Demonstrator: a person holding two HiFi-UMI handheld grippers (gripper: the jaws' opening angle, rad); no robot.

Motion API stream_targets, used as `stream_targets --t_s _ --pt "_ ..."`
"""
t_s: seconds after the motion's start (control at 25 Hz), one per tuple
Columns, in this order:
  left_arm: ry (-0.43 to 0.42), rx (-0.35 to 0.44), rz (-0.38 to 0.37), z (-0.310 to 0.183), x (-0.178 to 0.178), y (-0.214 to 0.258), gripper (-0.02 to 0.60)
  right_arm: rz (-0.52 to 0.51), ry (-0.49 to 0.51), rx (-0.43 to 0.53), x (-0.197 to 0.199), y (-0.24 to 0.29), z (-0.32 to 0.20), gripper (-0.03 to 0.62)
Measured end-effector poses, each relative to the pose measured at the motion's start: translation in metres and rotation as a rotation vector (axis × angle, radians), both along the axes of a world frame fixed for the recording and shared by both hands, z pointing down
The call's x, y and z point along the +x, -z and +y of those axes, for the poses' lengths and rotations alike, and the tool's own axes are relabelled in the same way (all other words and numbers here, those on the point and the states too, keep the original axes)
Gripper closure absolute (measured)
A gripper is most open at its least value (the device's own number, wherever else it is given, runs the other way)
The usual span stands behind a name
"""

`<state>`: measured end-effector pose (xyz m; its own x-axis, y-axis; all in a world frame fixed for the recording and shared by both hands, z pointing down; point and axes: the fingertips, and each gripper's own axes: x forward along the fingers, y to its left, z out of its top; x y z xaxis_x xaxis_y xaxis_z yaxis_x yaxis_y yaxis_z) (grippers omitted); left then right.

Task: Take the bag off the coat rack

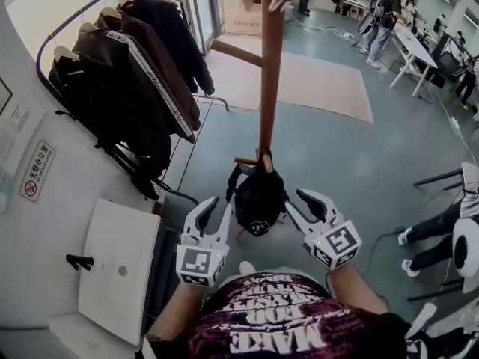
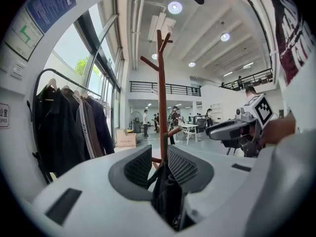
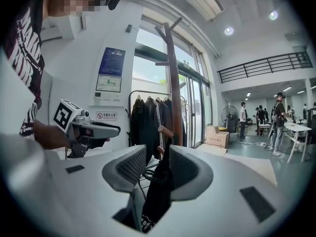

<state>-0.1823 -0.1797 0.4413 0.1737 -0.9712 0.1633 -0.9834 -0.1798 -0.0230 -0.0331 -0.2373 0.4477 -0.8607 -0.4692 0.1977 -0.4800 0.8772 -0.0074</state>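
A small black bag (image 1: 258, 197) hangs from a low peg of the brown wooden coat rack (image 1: 271, 66). In the head view it sits between my two grippers. My left gripper (image 1: 217, 204) is close by the bag's left side and is open. My right gripper (image 1: 294, 198) is open at the bag's right side. In the left gripper view the bag (image 2: 168, 196) and its straps show in the gap of the left gripper (image 2: 160, 157), with the pole (image 2: 162, 93) beyond. In the right gripper view the bag (image 3: 158, 186) shows between the jaws of the right gripper (image 3: 158, 154).
A garment rail with several dark jackets (image 1: 135, 73) stands at the left. A white cabinet (image 1: 120, 268) is at the lower left by the wall. A beige rug (image 1: 314, 81) lies behind the rack. People and tables (image 1: 389, 21) are at the far right, and a seated person's legs (image 1: 434, 238) at the right.
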Motion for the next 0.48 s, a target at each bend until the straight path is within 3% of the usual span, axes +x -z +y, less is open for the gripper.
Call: stream_targets --t_s 0.48 --pt "-0.055 -0.008 0.027 -0.009 -0.002 -0.013 0.490 0.036 -0.039 -0.023 -0.010 -0.014 -0.001 0.442"
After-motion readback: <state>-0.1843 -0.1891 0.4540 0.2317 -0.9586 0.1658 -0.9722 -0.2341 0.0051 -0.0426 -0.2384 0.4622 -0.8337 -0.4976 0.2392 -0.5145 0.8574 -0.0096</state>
